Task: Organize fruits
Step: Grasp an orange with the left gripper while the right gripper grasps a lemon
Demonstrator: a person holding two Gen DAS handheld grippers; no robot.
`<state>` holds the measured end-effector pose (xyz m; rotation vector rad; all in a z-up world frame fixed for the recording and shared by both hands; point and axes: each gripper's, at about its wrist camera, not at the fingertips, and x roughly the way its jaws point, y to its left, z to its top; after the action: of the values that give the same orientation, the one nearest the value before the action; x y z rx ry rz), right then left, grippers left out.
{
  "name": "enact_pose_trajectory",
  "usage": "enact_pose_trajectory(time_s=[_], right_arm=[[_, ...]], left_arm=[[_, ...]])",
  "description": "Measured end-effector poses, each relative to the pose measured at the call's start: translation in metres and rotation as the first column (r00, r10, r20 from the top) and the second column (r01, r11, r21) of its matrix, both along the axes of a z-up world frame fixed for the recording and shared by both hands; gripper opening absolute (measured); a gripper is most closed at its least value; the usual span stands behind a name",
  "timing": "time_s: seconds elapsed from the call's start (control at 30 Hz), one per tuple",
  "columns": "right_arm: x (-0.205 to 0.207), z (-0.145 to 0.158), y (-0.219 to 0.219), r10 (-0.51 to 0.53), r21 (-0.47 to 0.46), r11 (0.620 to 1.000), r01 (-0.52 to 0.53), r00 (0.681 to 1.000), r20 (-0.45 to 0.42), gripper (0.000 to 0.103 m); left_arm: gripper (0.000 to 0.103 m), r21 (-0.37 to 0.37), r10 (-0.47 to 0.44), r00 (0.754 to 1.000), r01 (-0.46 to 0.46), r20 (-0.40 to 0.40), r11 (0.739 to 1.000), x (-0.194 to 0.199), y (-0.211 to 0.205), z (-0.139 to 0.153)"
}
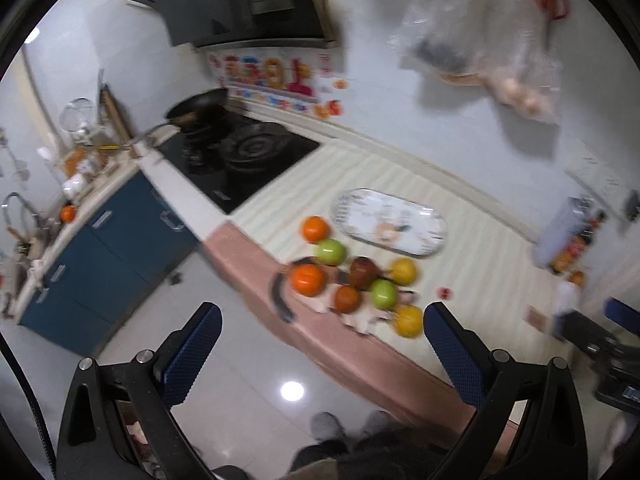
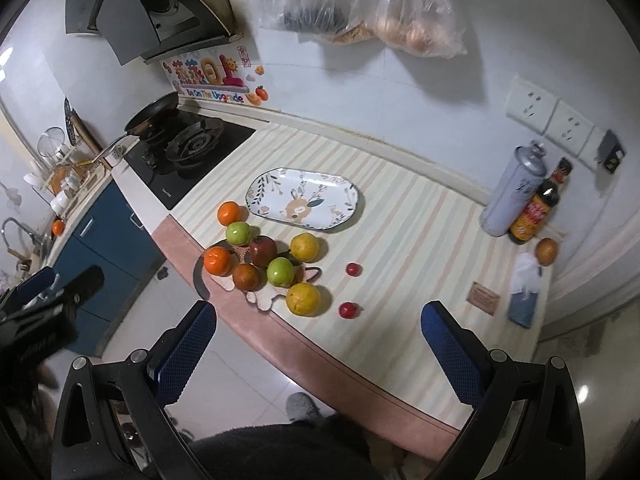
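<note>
A pile of fruit lies near the counter's front edge: oranges (image 2: 218,261), green apples (image 2: 280,272), a dark red apple (image 2: 263,251), yellow citrus (image 2: 303,299) and two small red fruits (image 2: 348,310). An empty patterned oval plate (image 2: 304,199) lies just behind them. The same pile (image 1: 362,272) and plate (image 1: 392,222) show blurred in the left wrist view. My left gripper (image 1: 320,330) is open and empty, held above the floor in front of the counter. My right gripper (image 2: 318,326) is open and empty, above the counter's front edge.
A gas hob (image 2: 192,148) with a frying pan (image 2: 152,116) is to the left. A spray can (image 2: 514,192), a sauce bottle (image 2: 536,208), a lone fruit (image 2: 546,251) and a small packet (image 2: 524,296) stand at right. Plastic bags (image 2: 360,4) hang on the wall.
</note>
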<state>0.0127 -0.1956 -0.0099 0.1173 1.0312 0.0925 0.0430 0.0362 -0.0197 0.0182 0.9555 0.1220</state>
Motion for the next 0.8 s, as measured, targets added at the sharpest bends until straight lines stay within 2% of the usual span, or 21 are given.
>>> enact_pose_trajectory(time_s=[0.17,0.3,0.4,0.6,0.8], right_arm=[[0.040,-0.055,0.007,0.054,0.078,0.996,-0.048,0.996,-0.073,0.103],[0.074,-0.116,0.017,0.072,0.103,0.993,-0.056,0.986,-0.152,0.103],[0.099,-0.168,0.024,0.047,0.119,0.993,-0.020,0.972,-0.231,0.100],[0.136,-0.259,0.032,-0.040,0.115,0.989,0.089,0.927,-0.374,0.094],[0.154,-0.311,0.042,-0.100,0.104,0.980,0.168,0.876,-0.473,0.083]], left_arm=[[0.103,0.103,0.124,0.992,-0.120,-0.029,0.987,0.030,0.028,-0.043],[0.103,0.159,0.167,0.980,-0.149,-0.106,0.976,0.056,0.048,-0.089],[0.103,0.139,0.164,0.967,-0.138,-0.194,0.981,0.081,0.061,-0.124],[0.102,0.056,0.066,0.930,-0.049,-0.360,0.997,0.151,0.077,-0.198],[0.100,-0.073,-0.058,0.868,0.026,-0.493,0.997,0.201,0.079,-0.260]])
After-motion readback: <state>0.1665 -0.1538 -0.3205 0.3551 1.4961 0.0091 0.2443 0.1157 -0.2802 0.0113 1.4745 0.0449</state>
